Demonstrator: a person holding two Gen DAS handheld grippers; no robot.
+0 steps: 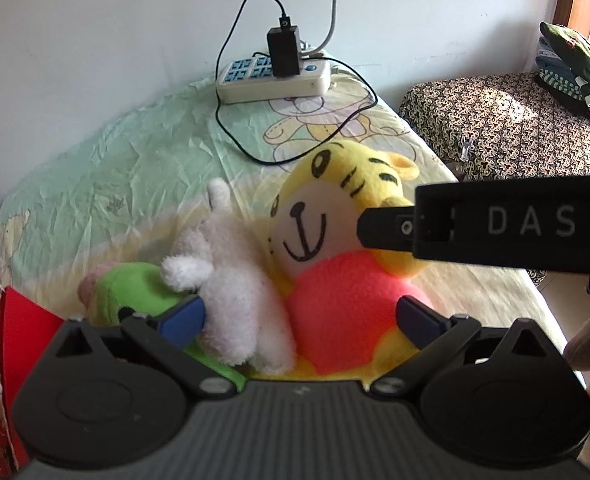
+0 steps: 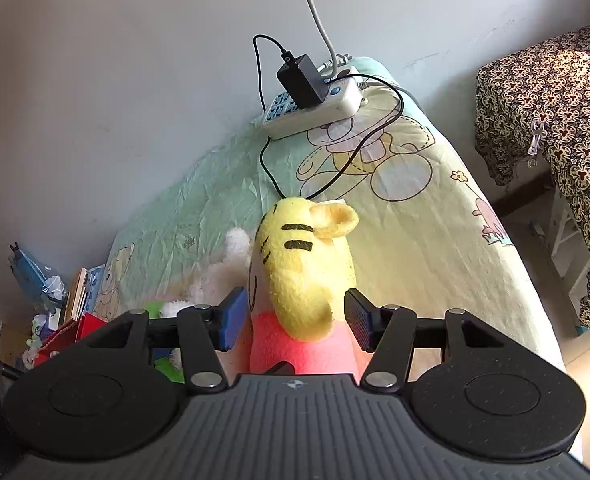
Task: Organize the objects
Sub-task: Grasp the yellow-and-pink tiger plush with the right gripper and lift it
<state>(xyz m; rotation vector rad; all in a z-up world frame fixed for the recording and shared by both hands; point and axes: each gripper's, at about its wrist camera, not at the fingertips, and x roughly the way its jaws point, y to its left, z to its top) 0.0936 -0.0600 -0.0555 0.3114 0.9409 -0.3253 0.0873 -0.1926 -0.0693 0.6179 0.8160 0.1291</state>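
With the right gripper point(image 2: 293, 322) spread wide around the tiger plush point(image 2: 301, 276) on the bed point(image 2: 435, 240), close squarely at its neck (left gripper point(image 1: 301, 318) also gapes, holding nothing).

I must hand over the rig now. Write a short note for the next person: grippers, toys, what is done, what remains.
Left gripper: open, straddling the white plush and the tiger plush, gripping nothing.
Right gripper: open around the tiger's head, pads not yet pressing.
Toys: tiger, white plush and green plush lie bunched together on the bed sheet; red box at left.
Done: nothing visibly sorted.
Left: probably grasp the tiger first, then move each toy.
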